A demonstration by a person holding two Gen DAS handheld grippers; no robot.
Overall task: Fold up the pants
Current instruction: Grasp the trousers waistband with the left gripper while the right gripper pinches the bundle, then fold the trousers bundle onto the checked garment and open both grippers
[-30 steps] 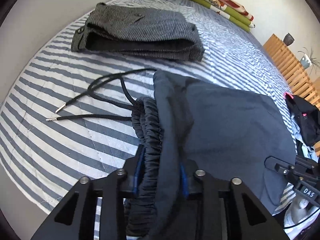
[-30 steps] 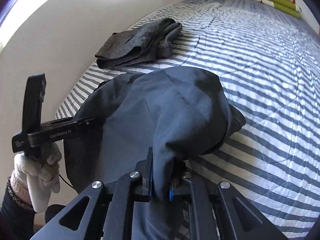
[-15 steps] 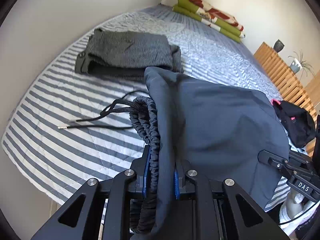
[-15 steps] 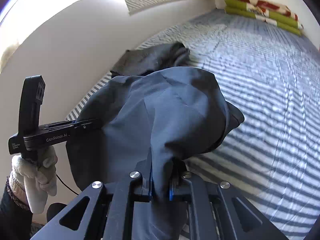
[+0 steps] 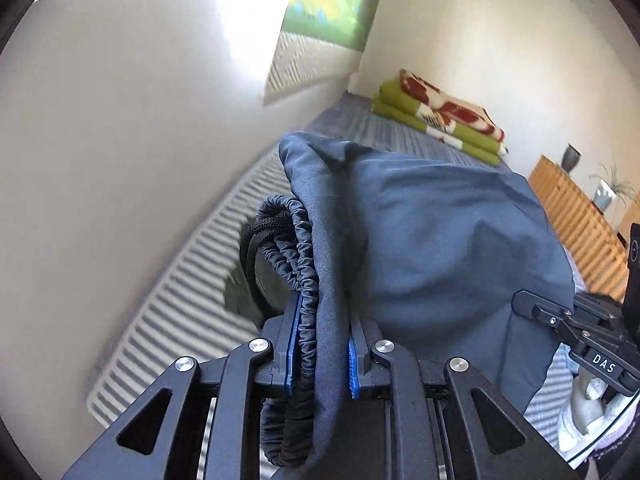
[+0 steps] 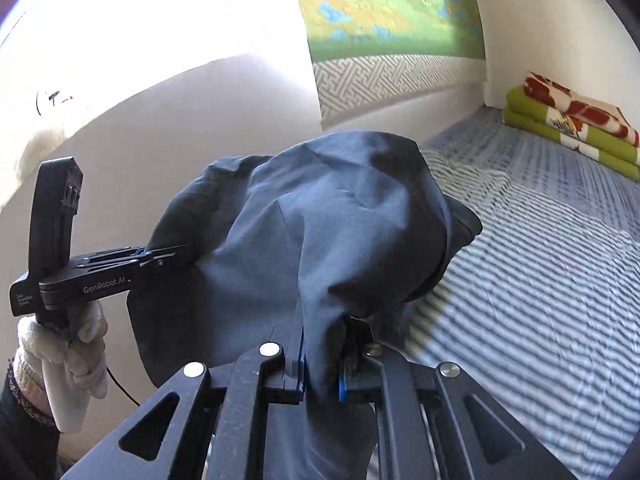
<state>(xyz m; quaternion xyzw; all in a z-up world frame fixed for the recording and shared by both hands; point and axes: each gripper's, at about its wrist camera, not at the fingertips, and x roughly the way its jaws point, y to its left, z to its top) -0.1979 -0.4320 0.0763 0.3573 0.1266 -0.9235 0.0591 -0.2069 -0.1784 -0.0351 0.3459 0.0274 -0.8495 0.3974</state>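
Observation:
Dark blue pants [image 5: 440, 240] hang in the air above the striped bed [image 5: 192, 300], held by both grippers. My left gripper [image 5: 320, 344] is shut on the gathered elastic waistband, with a black drawstring [image 5: 250, 264] looping off to its left. My right gripper [image 6: 322, 364] is shut on another bunch of the same pants [image 6: 328, 232], which drape over its fingers. In the right wrist view the left gripper [image 6: 168, 258] shows at the left, gripped by a white-gloved hand [image 6: 68, 356]. In the left wrist view the right gripper [image 5: 532, 308] shows at the right edge.
A folded green, red and white blanket [image 5: 440, 120] lies at the far end of the bed [image 6: 540, 280] by the white wall. A wooden slatted rack [image 5: 580, 224] with a vase [image 5: 570, 156] stands at the right. The left wall is close.
Both grippers have risen and tilted up with the pants. The bed and the folded grey pants have dropped out of view; the wall picture and far wall now show.

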